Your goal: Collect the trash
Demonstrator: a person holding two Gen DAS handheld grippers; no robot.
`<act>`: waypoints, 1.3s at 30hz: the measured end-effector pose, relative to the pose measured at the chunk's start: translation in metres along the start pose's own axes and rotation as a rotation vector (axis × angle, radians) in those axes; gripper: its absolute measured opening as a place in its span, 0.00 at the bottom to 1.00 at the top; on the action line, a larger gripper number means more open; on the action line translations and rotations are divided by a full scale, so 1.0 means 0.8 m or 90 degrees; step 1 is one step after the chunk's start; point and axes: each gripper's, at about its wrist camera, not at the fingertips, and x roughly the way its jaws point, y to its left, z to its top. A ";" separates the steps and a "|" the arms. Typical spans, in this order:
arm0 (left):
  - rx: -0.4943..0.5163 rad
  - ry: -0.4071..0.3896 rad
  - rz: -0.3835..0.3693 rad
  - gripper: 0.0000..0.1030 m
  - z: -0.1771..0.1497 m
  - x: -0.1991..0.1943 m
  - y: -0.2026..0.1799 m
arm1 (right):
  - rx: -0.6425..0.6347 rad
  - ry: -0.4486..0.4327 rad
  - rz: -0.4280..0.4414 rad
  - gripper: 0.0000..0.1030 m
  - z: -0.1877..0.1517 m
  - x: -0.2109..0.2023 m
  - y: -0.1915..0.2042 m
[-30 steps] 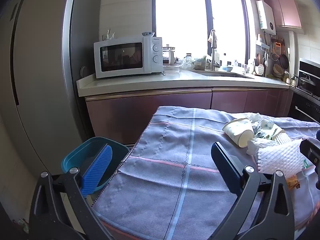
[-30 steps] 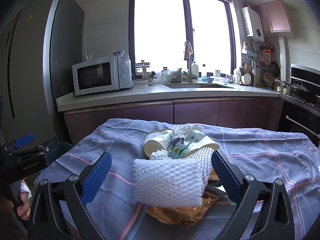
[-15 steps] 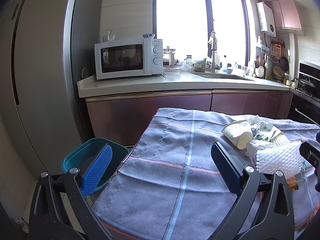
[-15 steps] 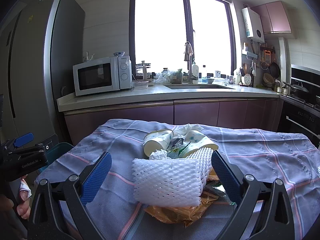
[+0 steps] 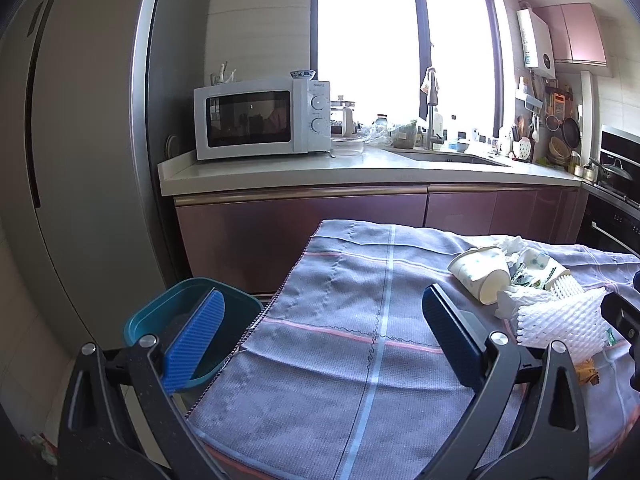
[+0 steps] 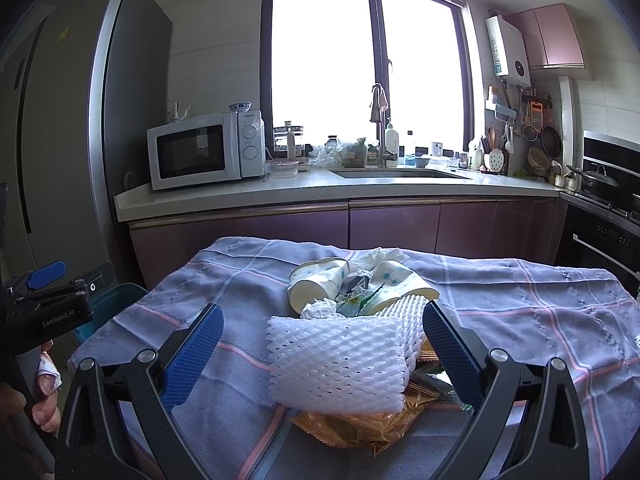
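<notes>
1. Right gripper (image 6: pixel 320 344) is spread wide, blue pads well apart, nothing pinched between them. It sits low over the near edge of the table, aimed straight at the trash pile.
2. White foam net sleeve (image 6: pixel 340 356) lies right between those two pads, not touching either as far as I can tell. It's on top of a crinkly gold wrapper (image 6: pixel 356 428).
3. Just behind the foam: two tipped-over paper cups (image 6: pixel 320 284), crumpled tissue and some small wrappers, all bunched together on the grey-blue checked tablecloth (image 6: pixel 520 308).
4. Left gripper (image 5: pixel 320 340) is also wide apart and holding nothing. It hovers over bare cloth at the table's left end, and the pile is off to its right, past the right-hand pad.
5. Teal bin (image 5: pixel 168 312) stands on the floor just beside the table's left edge, partly behind the left pad in that view.
6. Person's hand (image 6: pixel 44 404) shows at the far left in the right wrist view, gripping the left gripper's handle.
</notes>
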 end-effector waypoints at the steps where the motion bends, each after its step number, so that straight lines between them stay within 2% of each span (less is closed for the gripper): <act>1: 0.001 0.000 -0.001 0.95 0.000 0.000 -0.001 | 0.001 0.001 0.000 0.94 0.000 0.000 0.000; 39: 0.021 -0.009 -0.013 0.95 0.001 0.004 -0.019 | 0.006 0.007 -0.001 0.94 -0.008 0.005 -0.009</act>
